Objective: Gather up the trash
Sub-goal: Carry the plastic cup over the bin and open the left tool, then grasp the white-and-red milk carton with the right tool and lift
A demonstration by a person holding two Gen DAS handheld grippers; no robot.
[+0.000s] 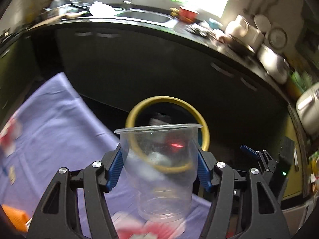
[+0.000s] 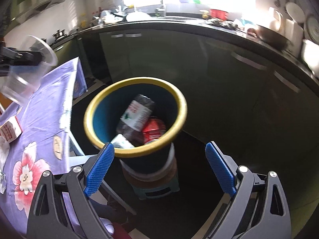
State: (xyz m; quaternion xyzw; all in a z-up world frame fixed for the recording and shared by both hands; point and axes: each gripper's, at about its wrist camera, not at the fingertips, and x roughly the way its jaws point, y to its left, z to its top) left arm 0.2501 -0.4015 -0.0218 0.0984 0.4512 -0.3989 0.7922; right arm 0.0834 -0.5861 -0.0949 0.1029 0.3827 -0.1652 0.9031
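Left gripper (image 1: 159, 171) is clamping a clear plastic cup (image 1: 158, 171) by its side walls, blue pads (image 1: 115, 169) pressing on both flanks about mid-height, rim pointing away from the camera and base toward it. In the right wrist view that same cup (image 2: 26, 73) is sitting at far left, tilted, above the purple floral tablecloth (image 2: 45, 103), well apart from the bin. A small red-and-white carton (image 2: 10, 129) is lying on the cloth near the left edge. Moving right: yellow-rimmed bin (image 2: 137, 153) is standing just off the table corner on a stack of stools, already holding a dark labelled bottle (image 2: 137, 115) and a red wrapper (image 2: 154, 129). Right gripper (image 2: 159, 165) is hanging with jaws wide apart, nothing between them, bin rim just beyond its left pad. In the left wrist view the bin rim (image 1: 157, 99) is showing directly behind and through the cup. Dark cabinet fronts (image 2: 219, 79) are running behind.
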